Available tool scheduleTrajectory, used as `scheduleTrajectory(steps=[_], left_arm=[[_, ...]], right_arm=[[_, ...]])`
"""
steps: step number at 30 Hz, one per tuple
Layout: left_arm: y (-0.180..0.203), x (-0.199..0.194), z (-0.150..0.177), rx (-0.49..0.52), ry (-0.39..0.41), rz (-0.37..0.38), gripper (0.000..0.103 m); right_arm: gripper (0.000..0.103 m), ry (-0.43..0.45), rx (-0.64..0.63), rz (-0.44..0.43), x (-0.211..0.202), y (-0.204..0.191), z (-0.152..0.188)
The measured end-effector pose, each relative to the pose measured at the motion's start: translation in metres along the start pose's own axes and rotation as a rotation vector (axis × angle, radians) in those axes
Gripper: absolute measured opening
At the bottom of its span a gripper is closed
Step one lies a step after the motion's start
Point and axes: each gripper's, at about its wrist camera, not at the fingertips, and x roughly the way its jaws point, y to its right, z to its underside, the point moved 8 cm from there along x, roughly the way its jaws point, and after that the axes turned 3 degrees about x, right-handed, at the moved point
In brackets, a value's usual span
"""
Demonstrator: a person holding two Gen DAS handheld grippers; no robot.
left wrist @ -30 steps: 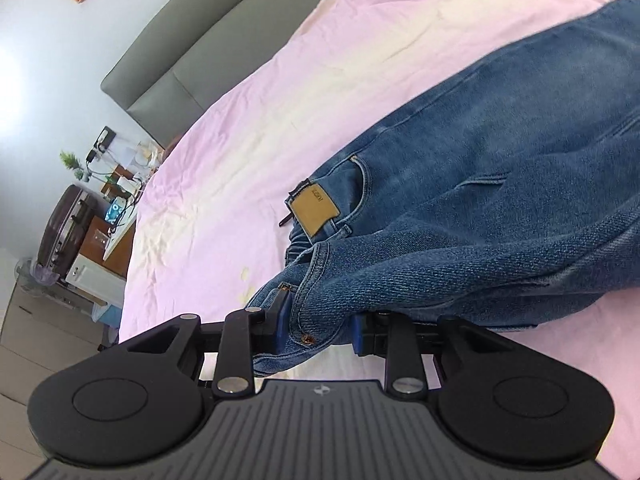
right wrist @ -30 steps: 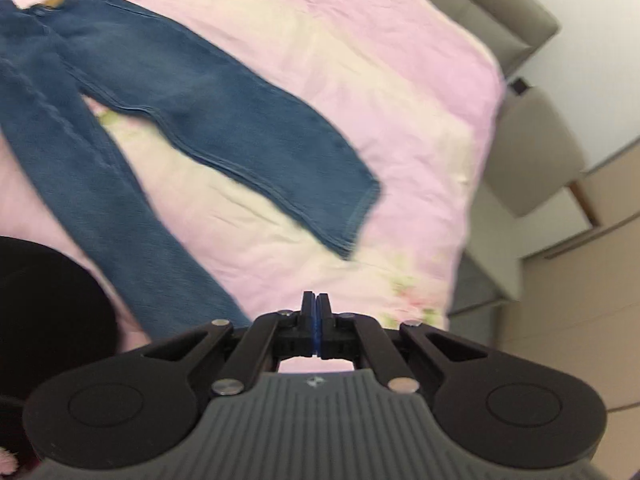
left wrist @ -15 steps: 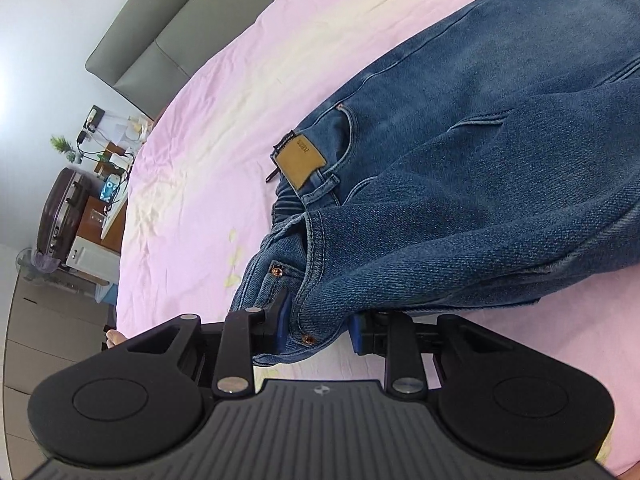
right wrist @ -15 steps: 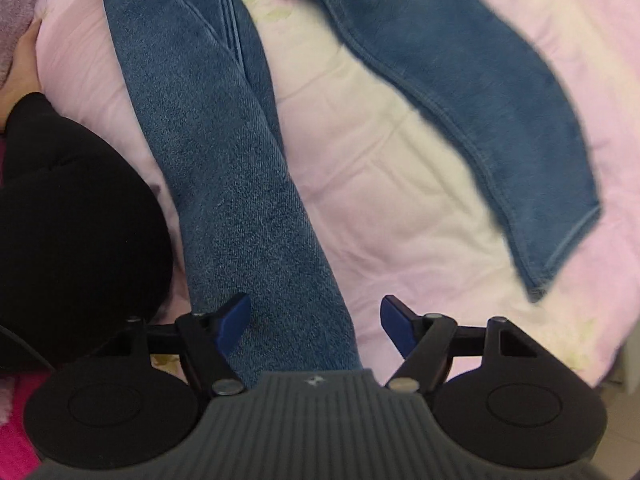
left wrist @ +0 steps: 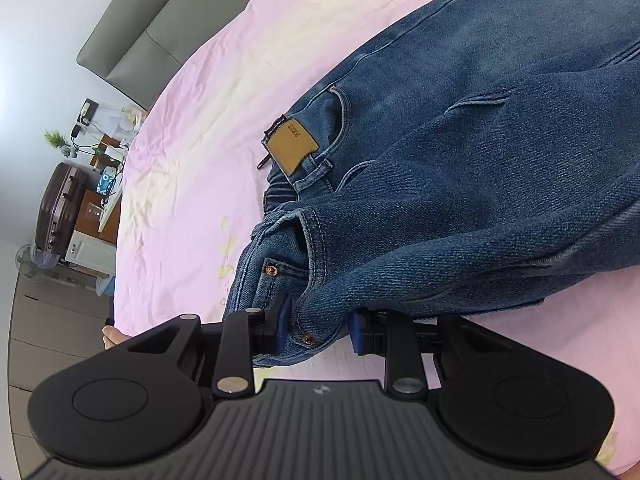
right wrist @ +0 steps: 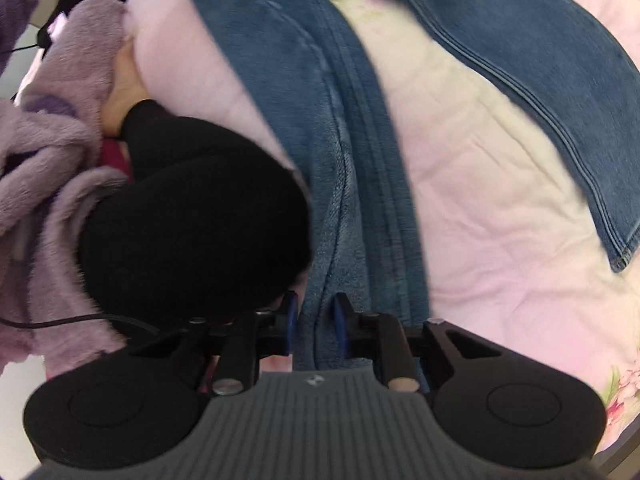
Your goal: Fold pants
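Observation:
Blue jeans (left wrist: 460, 160) lie on a pink bed sheet (left wrist: 192, 128), with a tan leather patch (left wrist: 292, 148) at the waistband. My left gripper (left wrist: 318, 326) is shut on the bunched waistband corner, beside a copper rivet. In the right wrist view the near pant leg (right wrist: 332, 160) runs straight down into my right gripper (right wrist: 316, 320). Its jaws are closing, and the denim fills the gap between the blue pads. The other leg (right wrist: 540, 60) slants across the upper right and ends in a hem (right wrist: 618, 256).
A grey headboard (left wrist: 160, 20) stands at the far end of the bed, with a dark suitcase (left wrist: 60, 200) and a cluttered nightstand (left wrist: 100, 128) beside it. A person's black-clad knee (right wrist: 192, 220) and purple fleece sleeve (right wrist: 52, 120) press against the bed's near left edge.
My right gripper has tipped down from the far end of the bed onto the near pant leg, opened wide, then closed around it. The left gripper has sunk a little, still holding the waistband.

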Motion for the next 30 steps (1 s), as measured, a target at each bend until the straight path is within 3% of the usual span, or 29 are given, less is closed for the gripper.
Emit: scheduleTrajectory(steps=[4, 7, 12, 14, 15, 18, 24, 30], left_arm=[[0.0, -0.001, 0.001, -0.009, 0.009, 0.001, 0.033], [0.0, -0.004, 0.003, 0.001, 0.021, -0.001, 0.033], [0.001, -0.006, 0.005, 0.008, 0.03, -0.004, 0.033], [0.001, -0.006, 0.005, 0.008, 0.033, -0.006, 0.033], [0.001, -0.007, 0.005, 0.005, 0.035, -0.005, 0.033], [0.0, -0.007, 0.006, -0.008, 0.039, -0.001, 0.033], [-0.001, -0.006, 0.009, -0.022, 0.047, 0.003, 0.033], [-0.003, -0.008, 0.011, -0.046, 0.062, 0.007, 0.034]], right_arm=[[0.022, 0.021, -0.016, 0.076, 0.015, -0.029, 0.006], [0.039, 0.056, 0.041, 0.149, 0.027, -0.026, 0.011], [0.05, 0.089, 0.06, 0.249, 0.025, -0.02, 0.012], [0.05, 0.081, 0.065, 0.279, 0.028, -0.018, 0.01], [0.046, 0.075, 0.066, 0.304, 0.03, -0.016, 0.009], [0.013, 0.08, 0.047, 0.356, 0.036, -0.025, 0.005], [0.003, 0.152, 0.102, 0.584, 0.027, -0.032, 0.007], [0.001, 0.129, -0.037, 0.848, 0.032, -0.048, 0.011]])
